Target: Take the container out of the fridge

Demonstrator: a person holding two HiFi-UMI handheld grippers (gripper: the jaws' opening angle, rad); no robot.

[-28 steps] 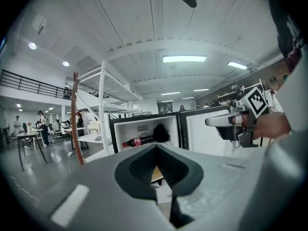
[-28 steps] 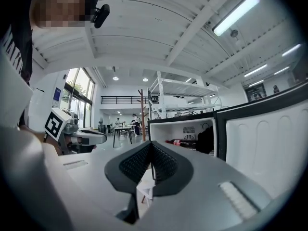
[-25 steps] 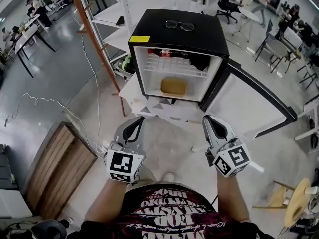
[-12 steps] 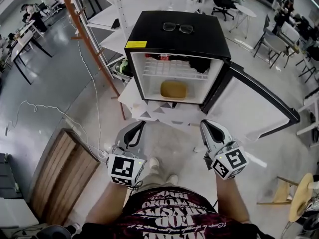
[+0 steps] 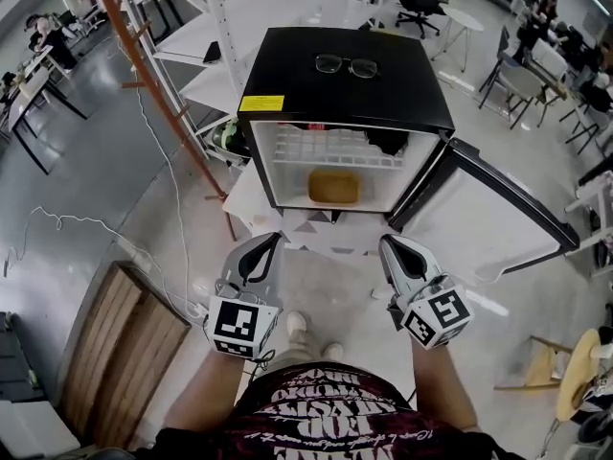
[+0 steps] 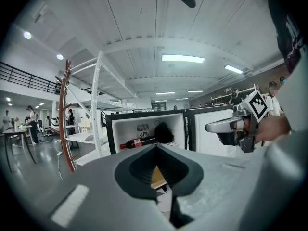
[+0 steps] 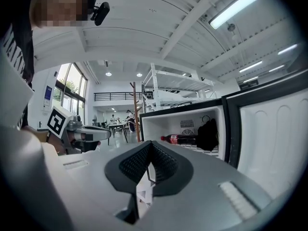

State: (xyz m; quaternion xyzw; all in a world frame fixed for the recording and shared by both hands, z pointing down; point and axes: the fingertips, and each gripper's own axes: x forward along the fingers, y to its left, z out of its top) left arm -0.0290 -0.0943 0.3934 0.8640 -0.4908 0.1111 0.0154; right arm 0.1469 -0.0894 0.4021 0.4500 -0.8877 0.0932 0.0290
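A tan, rounded container (image 5: 333, 187) lies on the floor of the open black mini fridge (image 5: 345, 89), under a white wire shelf. In the head view both grippers hover side by side in front of the fridge and below its opening, apart from it. My left gripper (image 5: 271, 240) is shut with nothing in it, and so is my right gripper (image 5: 384, 242). Past the closed left gripper (image 6: 156, 146) a sliver of the container (image 6: 157, 178) shows. The right gripper (image 7: 151, 143) points at the fridge interior (image 7: 185, 124).
The fridge door (image 5: 488, 226) is swung open to the right. Glasses (image 5: 346, 65) rest on the fridge top. A cola bottle (image 6: 137, 142) and a black object (image 6: 163, 133) lie on the upper shelf. A wooden panel (image 5: 124, 338) and a floor cable (image 5: 67, 220) lie left.
The fridge has drawn closer and sits lower in the head view. Both grippers have edged forward toward it, still shut.
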